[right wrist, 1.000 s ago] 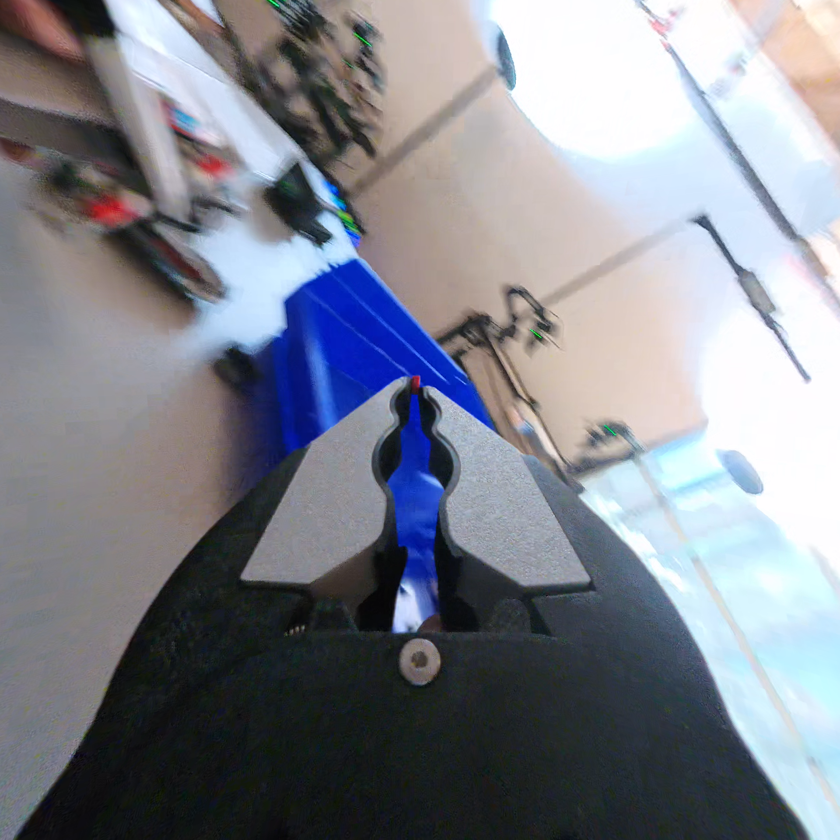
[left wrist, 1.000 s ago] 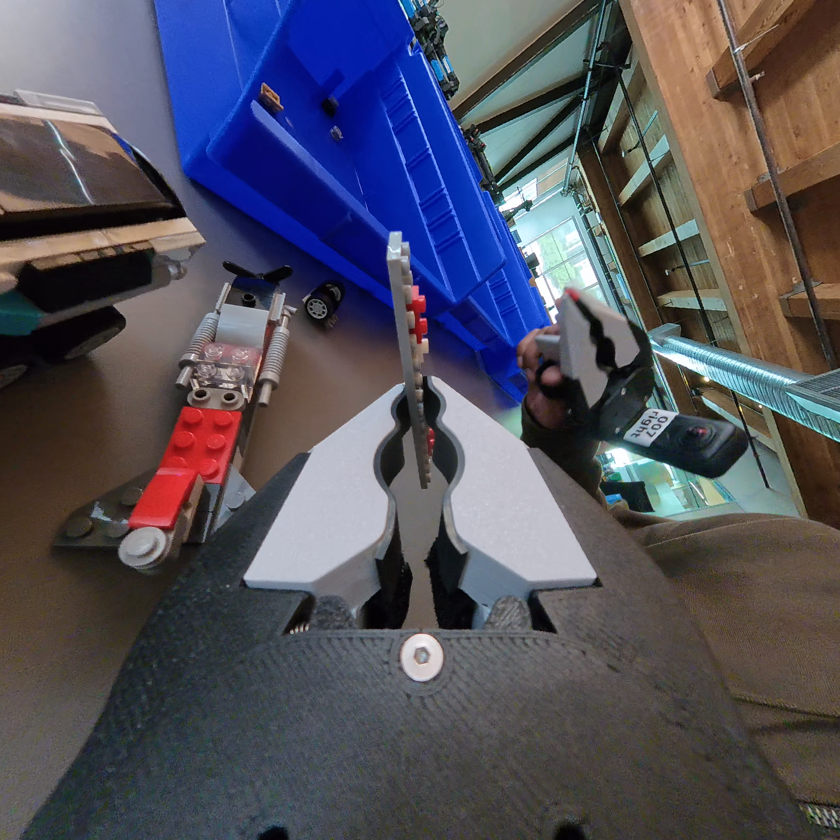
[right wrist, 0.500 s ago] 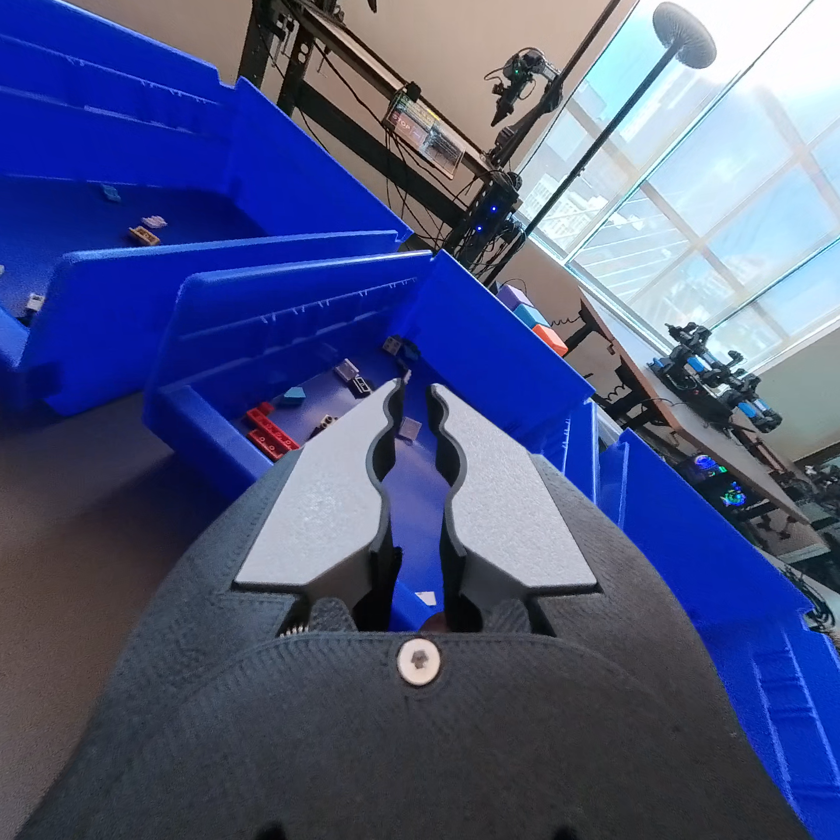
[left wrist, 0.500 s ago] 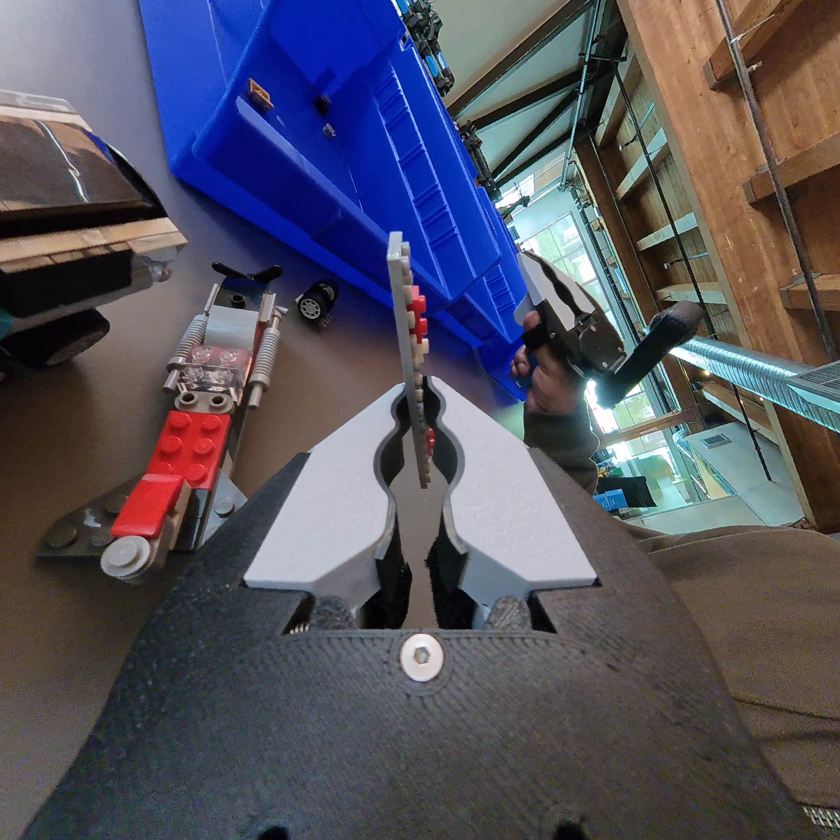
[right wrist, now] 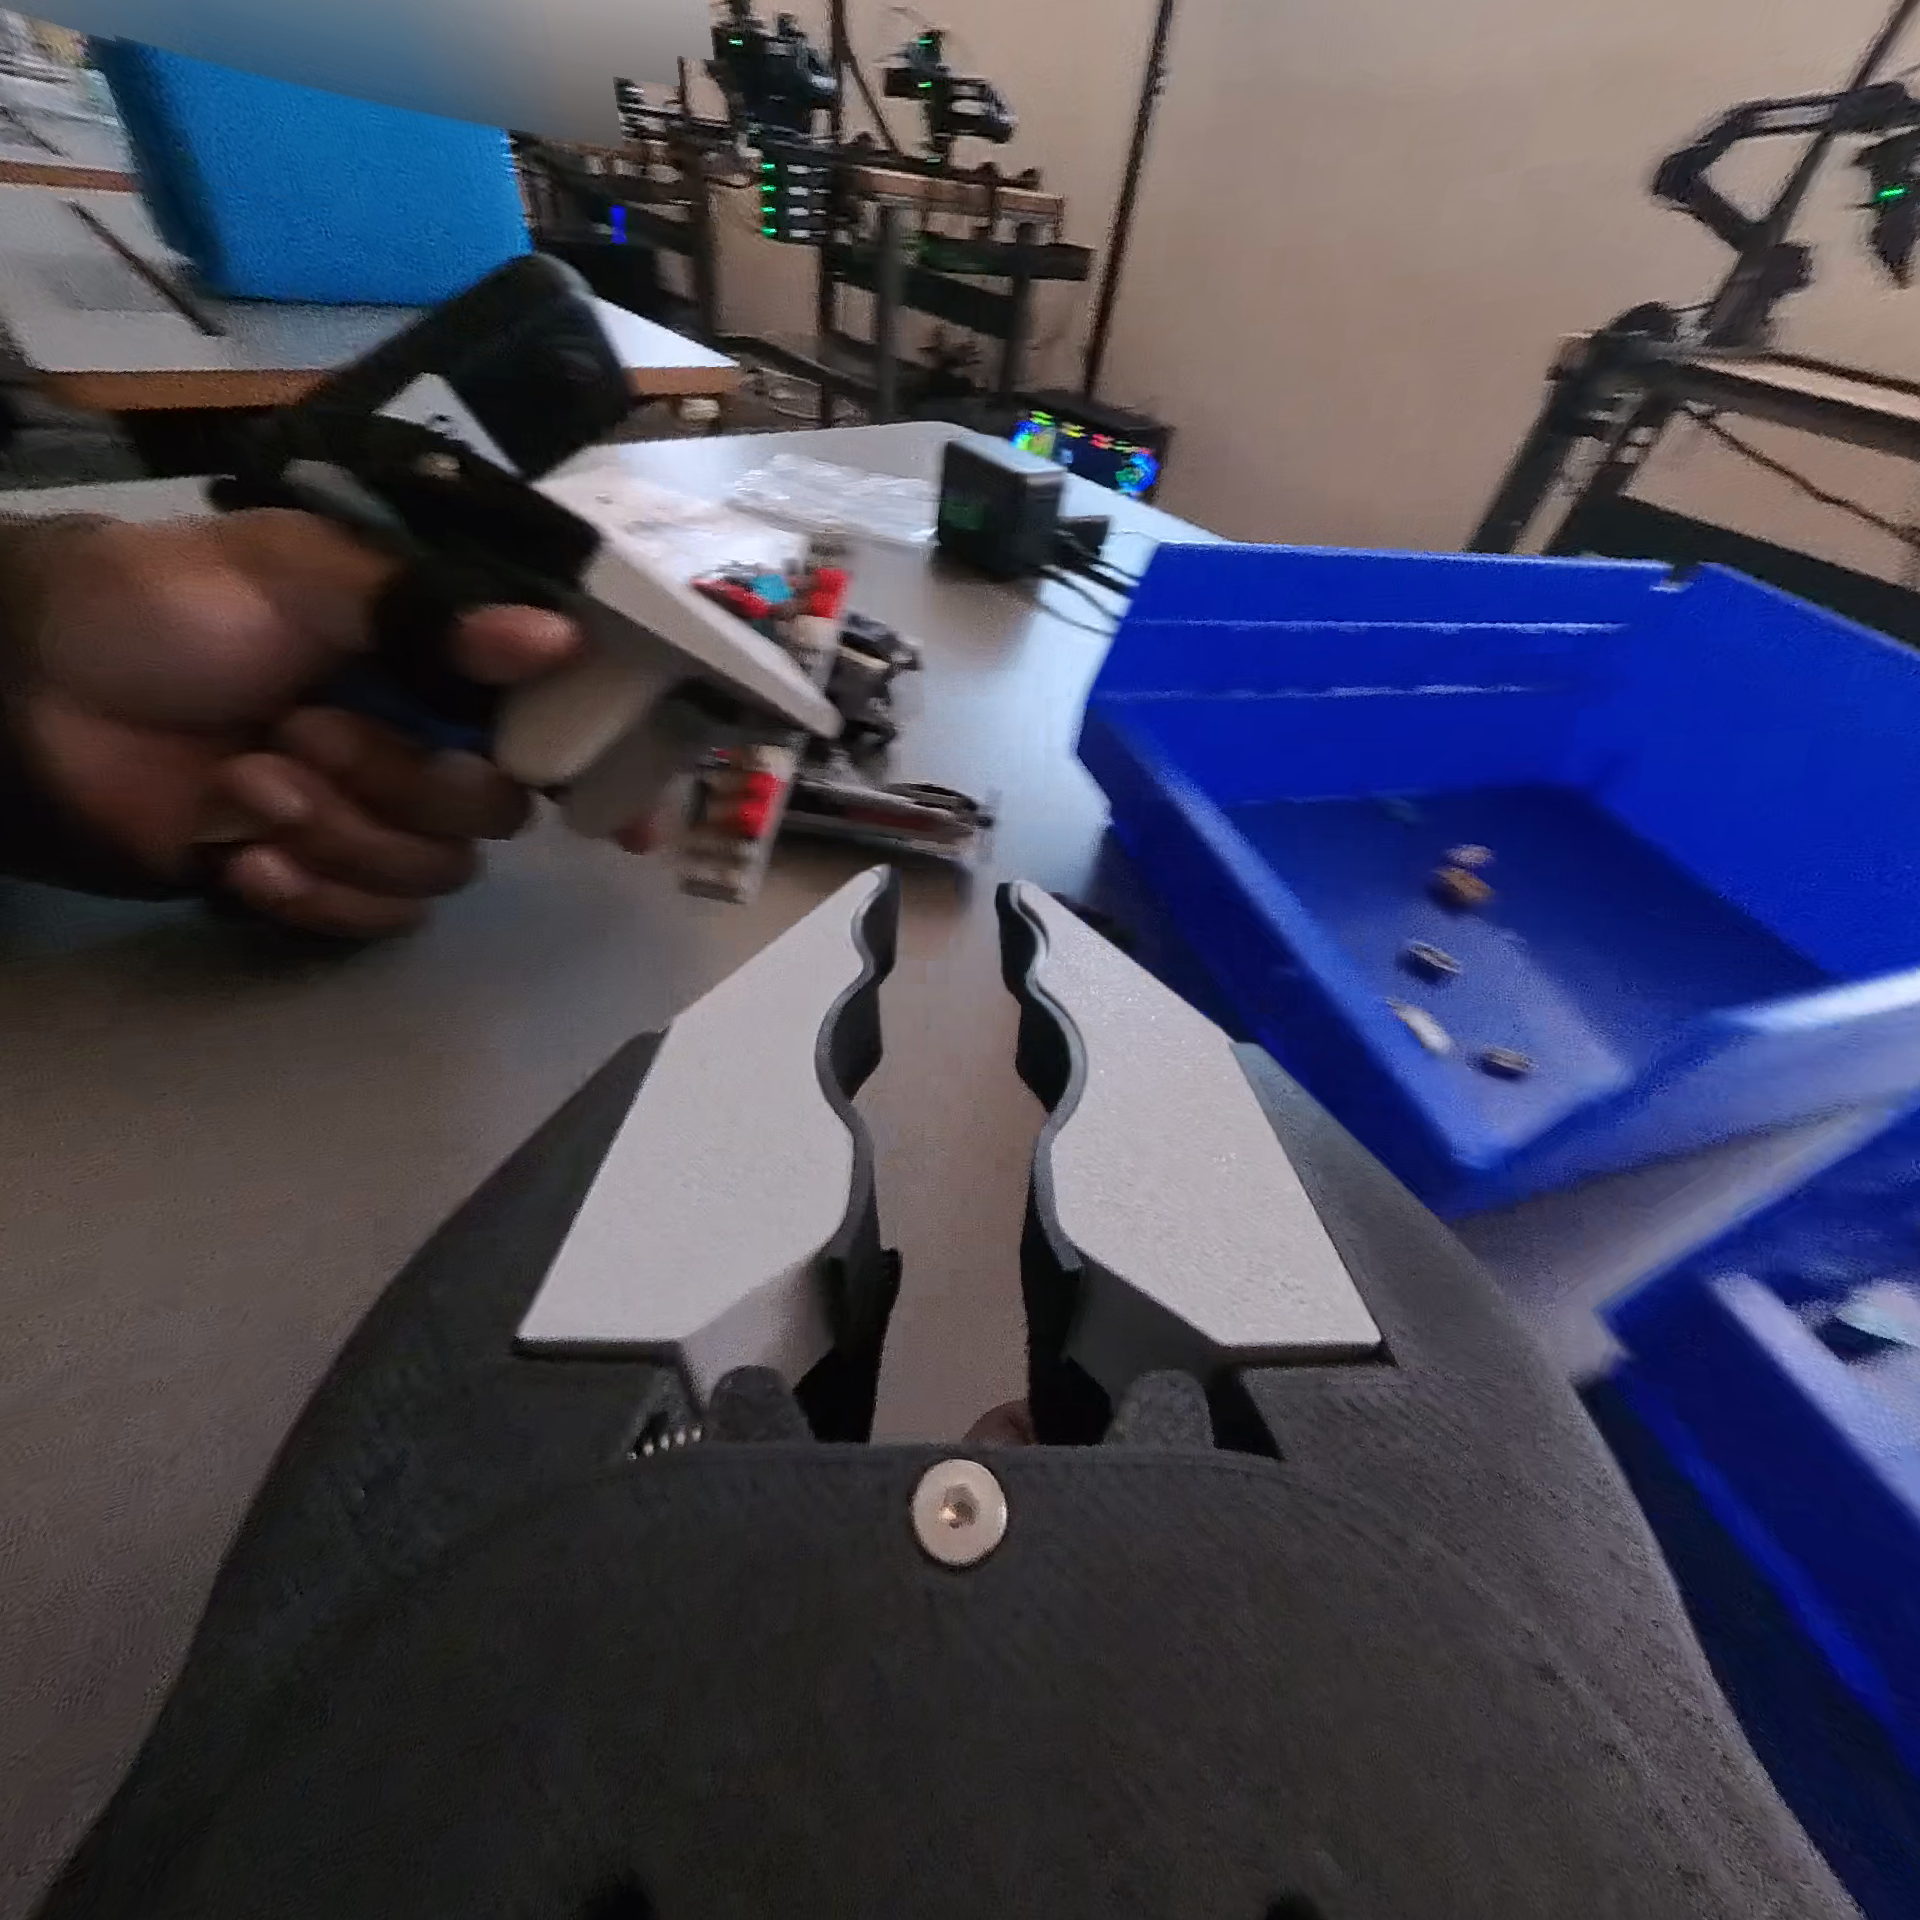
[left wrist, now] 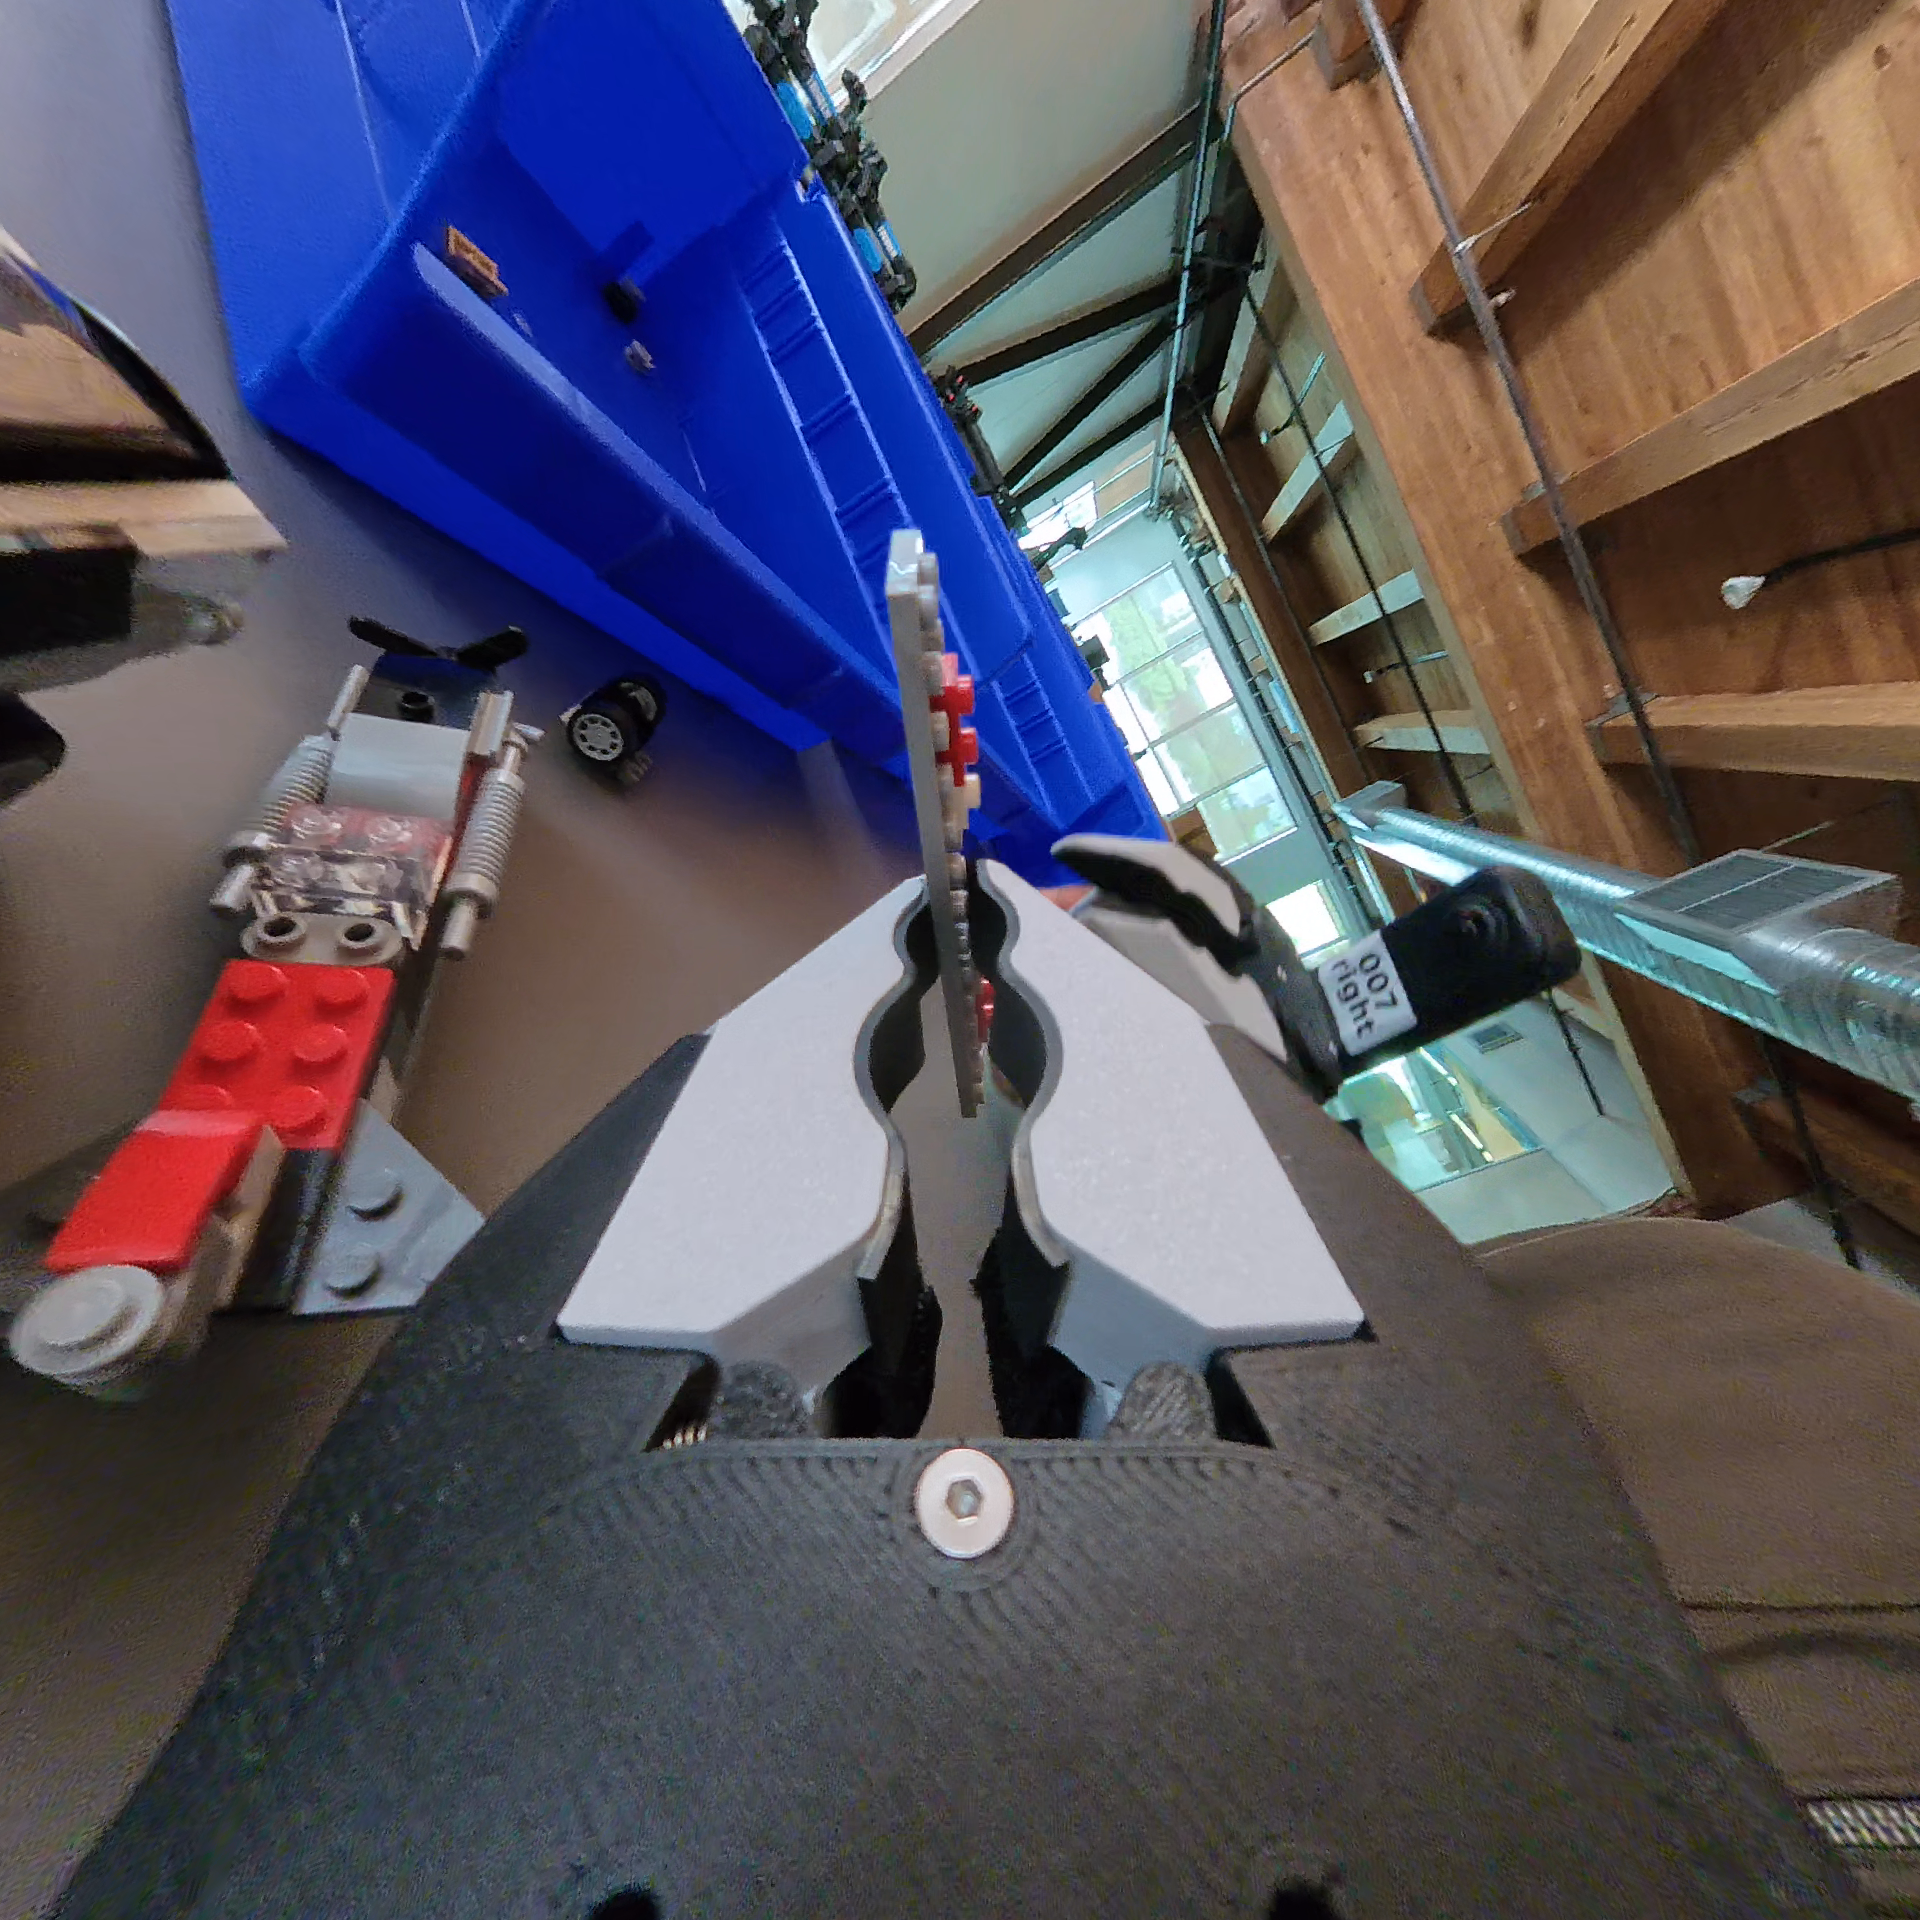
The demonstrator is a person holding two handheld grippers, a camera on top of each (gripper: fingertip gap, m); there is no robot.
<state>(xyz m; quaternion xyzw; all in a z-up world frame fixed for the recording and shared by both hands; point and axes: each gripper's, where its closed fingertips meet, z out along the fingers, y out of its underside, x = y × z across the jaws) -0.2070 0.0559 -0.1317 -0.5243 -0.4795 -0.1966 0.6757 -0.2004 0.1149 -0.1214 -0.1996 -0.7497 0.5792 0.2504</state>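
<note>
Fingers of the right gripper (right wrist: 943,894) have parted, bare, while the left gripper (left wrist: 953,883) still pinches its grey plate (left wrist: 928,769).

One white sticker (left wrist: 1369,1000) bears short dark print in two lines. It sits on the black body of the right gripper (left wrist: 1081,883), just to the right of the left gripper's fingers. In the right wrist view, a small lit screen (right wrist: 1091,462) far beyond the fingertips is too blurred to read.
</note>
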